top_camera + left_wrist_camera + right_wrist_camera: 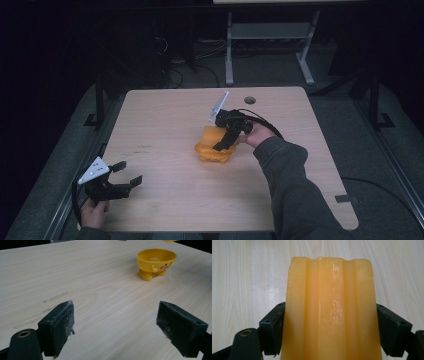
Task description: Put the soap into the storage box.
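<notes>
Pale wood table point(165, 195): right gripper point(224, 142) at centre clamps a ribbed orange block point(329, 312), seemingly above the yellow footed bowl point(156, 262); left gripper point(125, 176), at 8 o'clock, gapes wide, empty.

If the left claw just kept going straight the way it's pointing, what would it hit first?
Mostly bare table. The left claw is open and aimed across the wood, and the yellow bowl sits ahead but to the right of its line, so it would probably miss it. Depth is uncertain.
</notes>
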The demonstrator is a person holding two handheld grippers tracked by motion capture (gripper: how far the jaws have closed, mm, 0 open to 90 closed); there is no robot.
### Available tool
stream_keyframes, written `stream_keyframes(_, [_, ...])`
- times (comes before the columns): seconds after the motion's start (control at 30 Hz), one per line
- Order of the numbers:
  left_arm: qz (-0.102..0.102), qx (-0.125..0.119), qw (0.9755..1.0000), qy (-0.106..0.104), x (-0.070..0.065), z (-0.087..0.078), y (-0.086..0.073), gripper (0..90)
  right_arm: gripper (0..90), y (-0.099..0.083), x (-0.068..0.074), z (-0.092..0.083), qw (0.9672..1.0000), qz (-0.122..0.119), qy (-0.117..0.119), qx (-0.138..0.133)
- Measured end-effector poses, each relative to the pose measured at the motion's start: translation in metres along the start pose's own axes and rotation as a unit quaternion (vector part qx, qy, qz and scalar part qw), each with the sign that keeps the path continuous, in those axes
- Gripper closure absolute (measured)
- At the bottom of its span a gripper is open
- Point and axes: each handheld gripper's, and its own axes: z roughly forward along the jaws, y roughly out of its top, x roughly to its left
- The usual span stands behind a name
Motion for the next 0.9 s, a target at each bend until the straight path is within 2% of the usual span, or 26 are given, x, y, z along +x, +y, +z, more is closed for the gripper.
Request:
stream_keyframes(0.27, [-0.001,0.001,1.0,0.0,0.0,0.0,0.0,14.3,20.7,-0.003,-0.003,0.018,0.9999,0.005,0.014,0.003])
stream_keyframes(0.9, [-0.001,0.002,1.0,0.0,0.001,0.0,0.0,14.3,20.6,0.002,-0.004,0.037,0.9996,-0.004,0.026,0.004])
